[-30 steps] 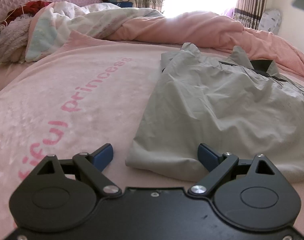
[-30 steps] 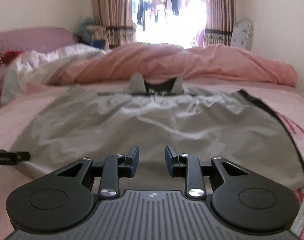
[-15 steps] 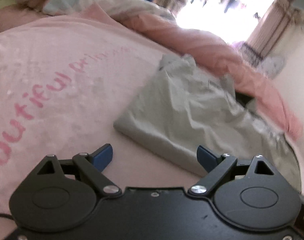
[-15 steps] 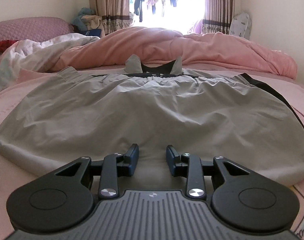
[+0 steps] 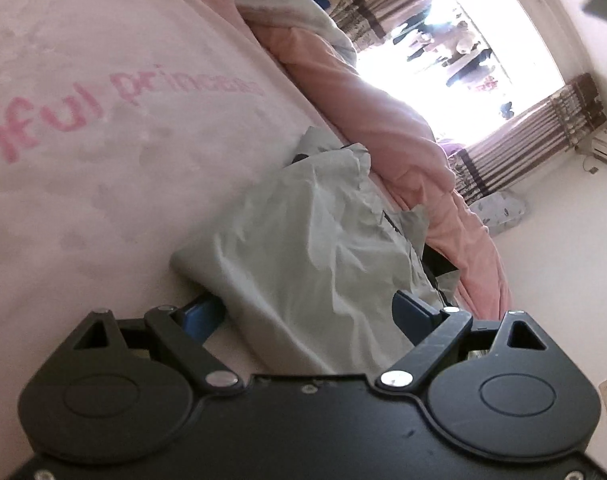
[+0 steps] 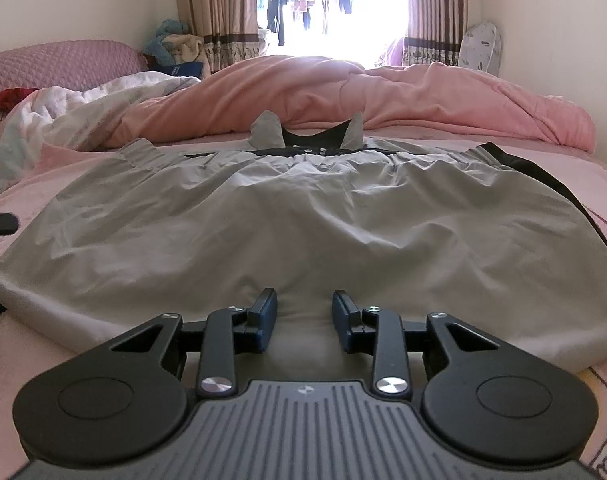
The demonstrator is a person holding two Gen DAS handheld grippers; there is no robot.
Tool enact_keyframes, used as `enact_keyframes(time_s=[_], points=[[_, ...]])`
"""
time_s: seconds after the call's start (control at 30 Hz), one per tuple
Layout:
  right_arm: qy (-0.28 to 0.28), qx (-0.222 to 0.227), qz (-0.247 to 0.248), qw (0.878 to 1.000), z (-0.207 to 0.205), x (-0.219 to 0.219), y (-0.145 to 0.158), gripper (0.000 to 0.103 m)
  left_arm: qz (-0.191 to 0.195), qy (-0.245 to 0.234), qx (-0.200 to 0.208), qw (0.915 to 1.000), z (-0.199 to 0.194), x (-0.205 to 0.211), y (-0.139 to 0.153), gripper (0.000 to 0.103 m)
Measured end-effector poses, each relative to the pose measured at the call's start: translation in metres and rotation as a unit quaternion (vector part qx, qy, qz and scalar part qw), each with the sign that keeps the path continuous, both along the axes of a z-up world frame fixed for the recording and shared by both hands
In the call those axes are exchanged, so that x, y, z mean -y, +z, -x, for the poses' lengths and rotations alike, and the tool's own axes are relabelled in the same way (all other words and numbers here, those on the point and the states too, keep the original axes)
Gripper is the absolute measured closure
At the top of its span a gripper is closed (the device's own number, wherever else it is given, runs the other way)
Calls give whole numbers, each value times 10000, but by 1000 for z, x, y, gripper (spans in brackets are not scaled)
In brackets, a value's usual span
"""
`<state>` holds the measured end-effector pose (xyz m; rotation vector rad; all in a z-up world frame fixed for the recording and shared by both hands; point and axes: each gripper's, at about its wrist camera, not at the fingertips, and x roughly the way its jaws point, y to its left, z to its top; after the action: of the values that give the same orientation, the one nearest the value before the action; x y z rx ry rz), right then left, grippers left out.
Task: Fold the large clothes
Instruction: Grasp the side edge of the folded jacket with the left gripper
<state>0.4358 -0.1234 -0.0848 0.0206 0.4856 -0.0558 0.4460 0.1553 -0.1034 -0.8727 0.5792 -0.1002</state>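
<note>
grey jacket (image 6: pixel 303 216) spread flat on pink bedsheet (image 5: pixel 103 160), collar toward the pink duvet (image 6: pixel 383 92). left gripper (image 5: pixel 309 310) rolled sideways, jaws wide apart straddling the jacket's corner edge, not pinching. right gripper (image 6: pixel 304 318) over the near hem, jaws part-way apart, fabric beneath, no grip.

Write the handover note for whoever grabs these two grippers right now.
Left gripper: open wide, rolled on its side, straddling the near left edge of the grey jacket, one finger under the fabric, not clamped.
Right gripper: partly open, nothing gripped, over the jacket's near hem at the middle.
Jacket: spread flat on the pink bed sheet, collar toward the pink duvet.
Done: garment laid out.
Left: close on the left edge, then make the folds.
</note>
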Motion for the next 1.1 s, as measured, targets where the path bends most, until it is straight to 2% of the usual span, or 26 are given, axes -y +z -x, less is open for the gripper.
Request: enact_keyframes(time_s=[0.27,0.47,0.57,0.63,0.73,0.83,0.93,0.97,1.1], points=[[4,8,-30,10000,0,1,0,65,-298,5,129,9995,-46,2,1,11],[2,-43,34,10000,0,0,6,65,-353,-37,60,9994,-51,0,4,16],[-50,106,-173,9998,-6,6,22,65,-569,-86,12,9983,-50,1,5,26],[-151,331,-154,9992,-16,8,32,65,-616,-124,-7,9980,-51,0,4,34],[-212,542,-146,9982,-36,8,40,66,-662,-154,-23,9977,-51,-1,4,41],[-285,416,-17,9987,-58,5,36,72,-774,-203,-12,9968,-52,0,3,44],[-315,-110,-122,9994,-78,7,20,74,-881,-263,8,9958,-52,1,3,44],[-316,-162,-119,9993,-81,8,13,74,-922,-276,11,9954,-52,2,3,44],[-317,29,168,9994,-76,0,6,74,-1156,-343,70,9927,-53,7,3,44]])
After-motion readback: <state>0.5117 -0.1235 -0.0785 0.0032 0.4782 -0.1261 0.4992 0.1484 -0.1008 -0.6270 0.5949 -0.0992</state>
